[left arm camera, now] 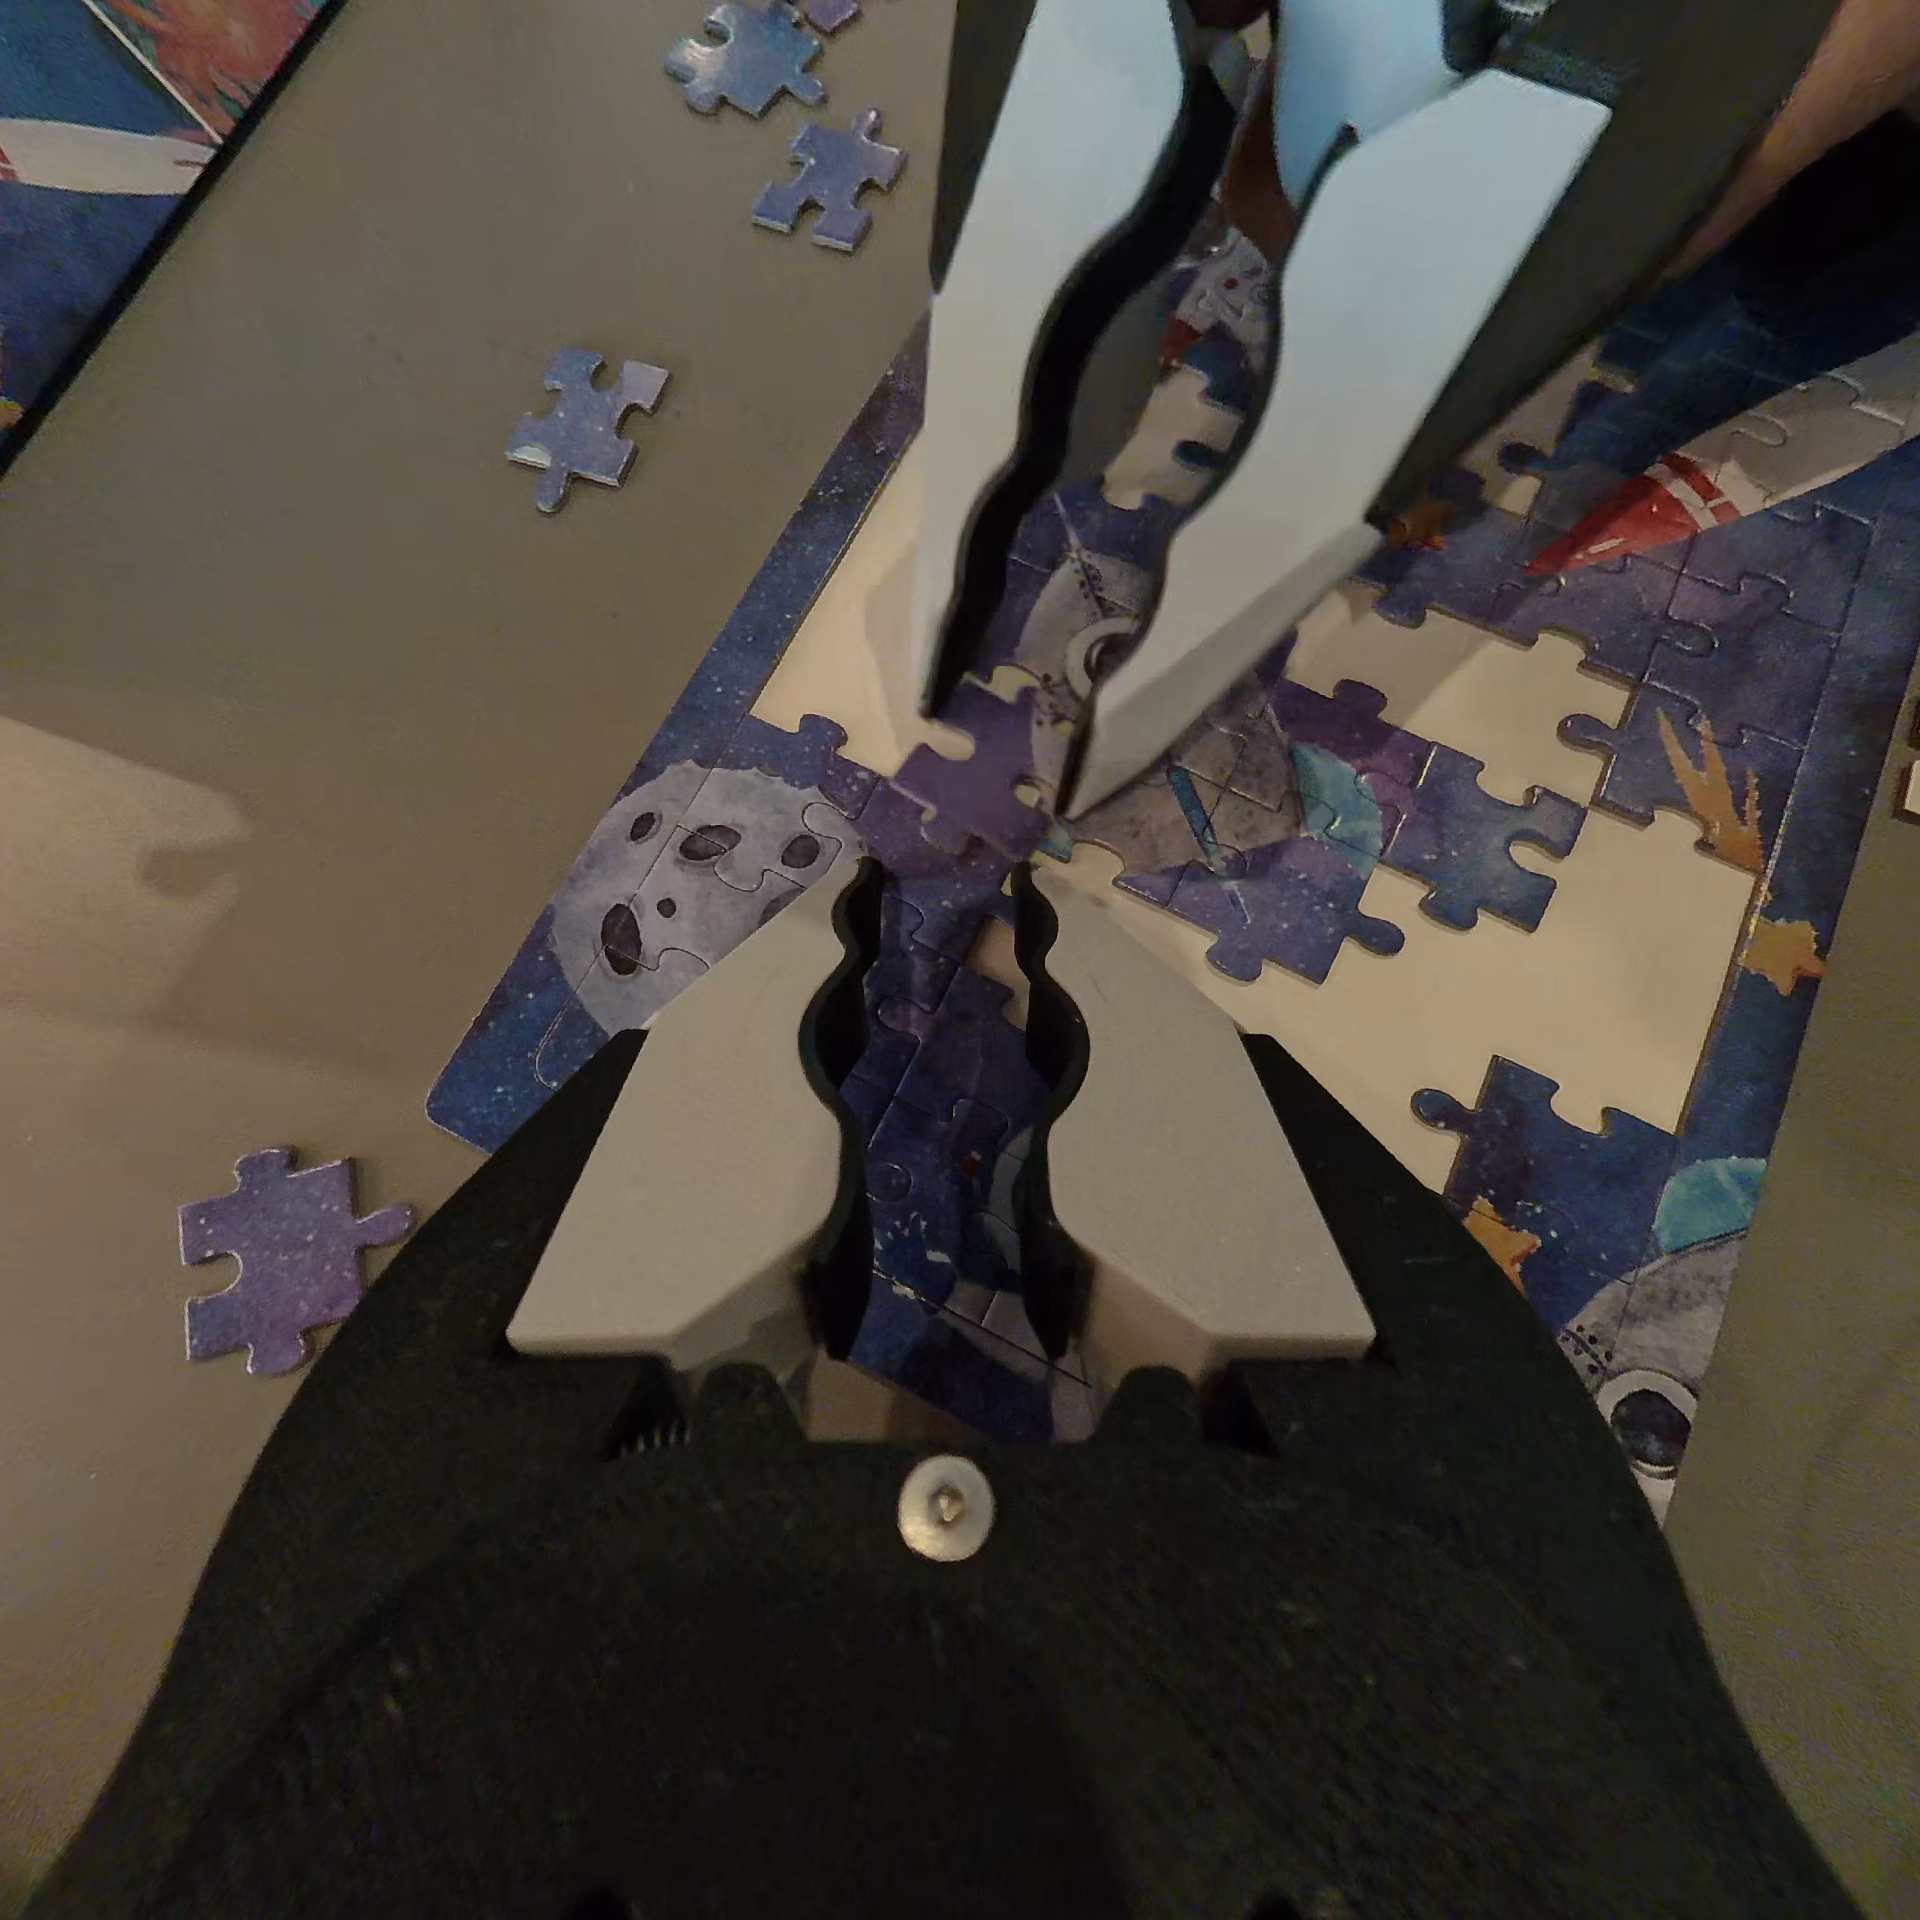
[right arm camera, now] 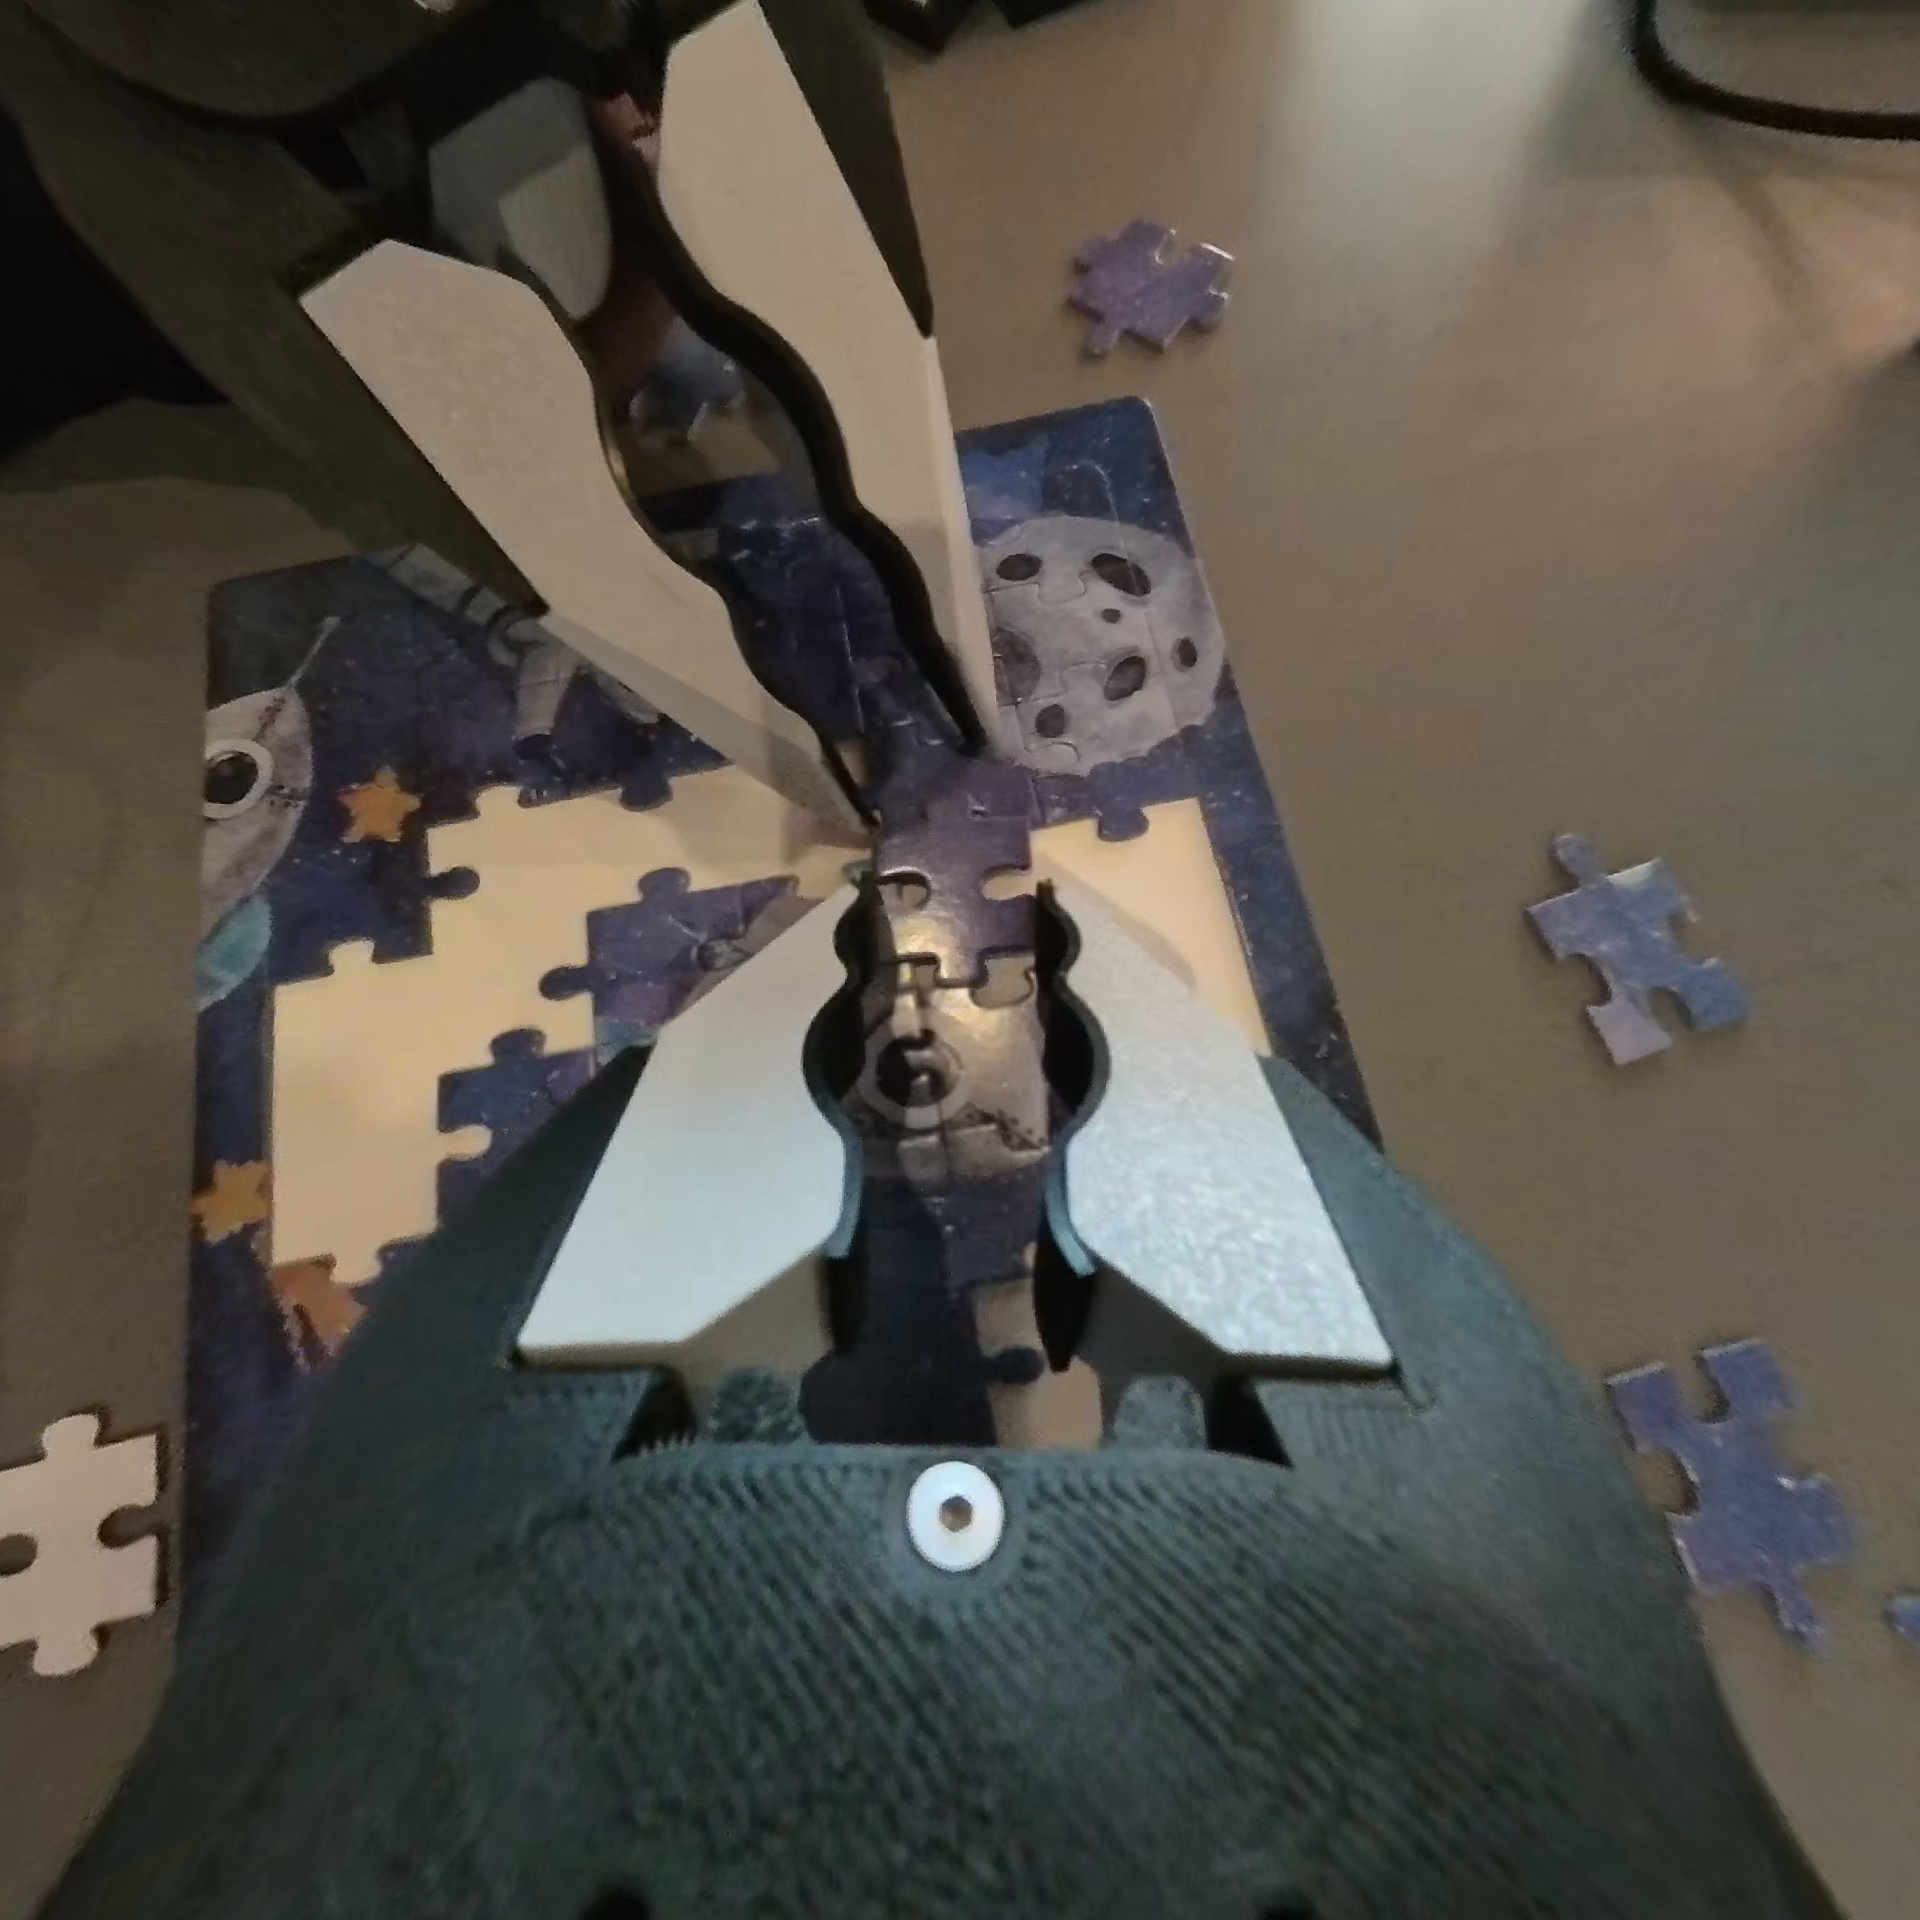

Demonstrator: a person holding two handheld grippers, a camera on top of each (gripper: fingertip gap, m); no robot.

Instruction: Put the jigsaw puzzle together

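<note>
A partly built space jigsaw [left arm camera: 1558, 904] lies in its blue-bordered tray on the grey table; it also shows in the right wrist view [right arm camera: 364, 987]. Bare cream gaps remain in the middle. A purple piece [left arm camera: 971, 790] sits slightly tilted beside the moon picture [left arm camera: 686, 894]. My right gripper [right arm camera: 951, 894] is shut on this purple piece [right arm camera: 956, 842], one fingertip on each side. In the left wrist view the right gripper [left arm camera: 1008, 758] comes down from the top. My left gripper [left arm camera: 943, 883] is narrowly open and empty, its tips just short of the piece; it reaches in from the top of the right wrist view [right arm camera: 914, 781].
Loose blue-purple pieces lie on the table left of the tray [left arm camera: 286, 1257], [left arm camera: 587, 431], [left arm camera: 831, 177]. Others lie right of it in the right wrist view [right arm camera: 1148, 286], [right arm camera: 1636, 945], [right arm camera: 1735, 1486]. A face-down white piece [right arm camera: 73, 1517] lies at the lower left. The picture box [left arm camera: 104, 156] sits far left. A black cable [right arm camera: 1766, 104] runs at the top right.
</note>
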